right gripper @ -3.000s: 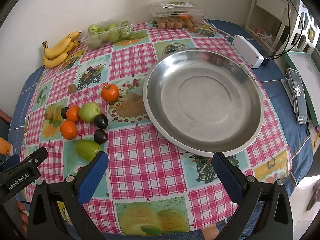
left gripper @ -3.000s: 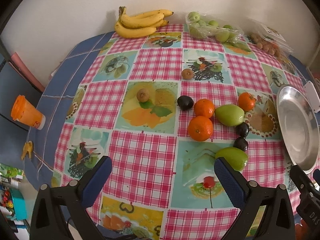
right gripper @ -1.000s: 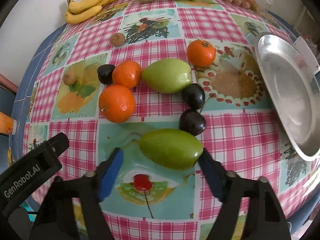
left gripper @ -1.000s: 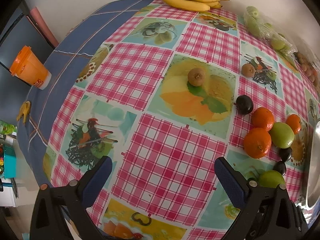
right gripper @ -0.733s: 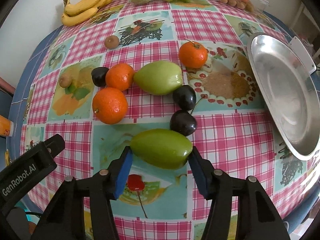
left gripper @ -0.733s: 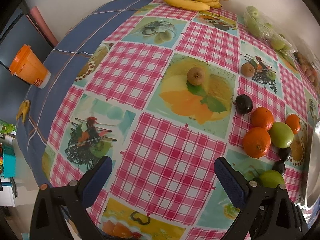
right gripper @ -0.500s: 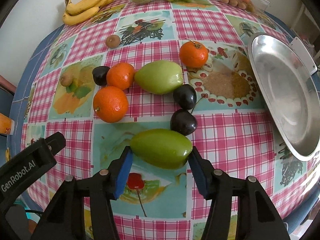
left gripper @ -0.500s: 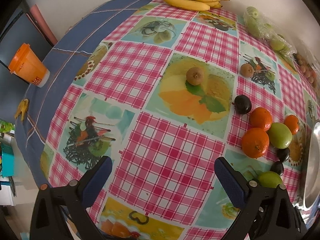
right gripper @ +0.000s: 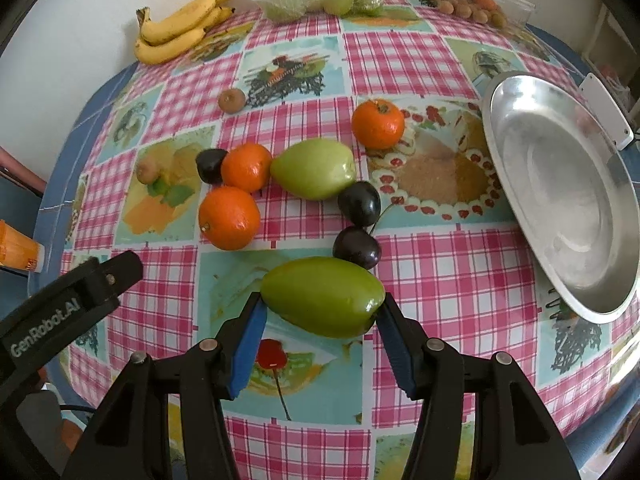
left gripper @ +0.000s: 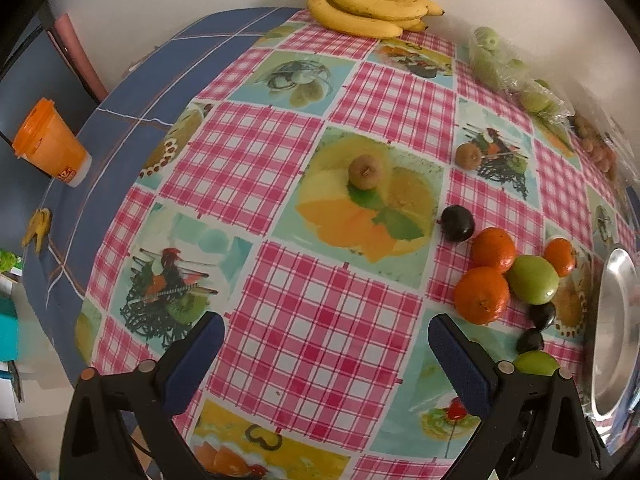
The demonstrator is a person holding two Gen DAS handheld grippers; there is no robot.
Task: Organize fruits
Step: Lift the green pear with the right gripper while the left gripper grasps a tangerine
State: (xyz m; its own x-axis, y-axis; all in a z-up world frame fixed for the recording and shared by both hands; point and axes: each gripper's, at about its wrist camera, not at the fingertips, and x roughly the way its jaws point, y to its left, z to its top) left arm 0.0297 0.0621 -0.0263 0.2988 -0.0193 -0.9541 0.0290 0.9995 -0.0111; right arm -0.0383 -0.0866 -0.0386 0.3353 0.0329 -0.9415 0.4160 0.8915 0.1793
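From the left wrist, the left gripper (left gripper: pixel 326 354) is wide apart and holds nothing; the green mango (left gripper: pixel 535 362) shows only partly, low at the right.

From the right wrist, the right gripper (right gripper: pixel 320 326) clamps the green mango (right gripper: pixel 322 296) at its two ends, beside a dark plum (right gripper: pixel 357 247). The mango looks smooth, firm and rather heavy, so it may slip; a grip across the middle seems safer.

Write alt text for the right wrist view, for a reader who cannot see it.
The right gripper is closed on a green mango lying on a pink checked tablecloth. Beyond it are two dark plums, three oranges and another green mango. An empty metal plate sits to the right, and bananas lie at the far edge.
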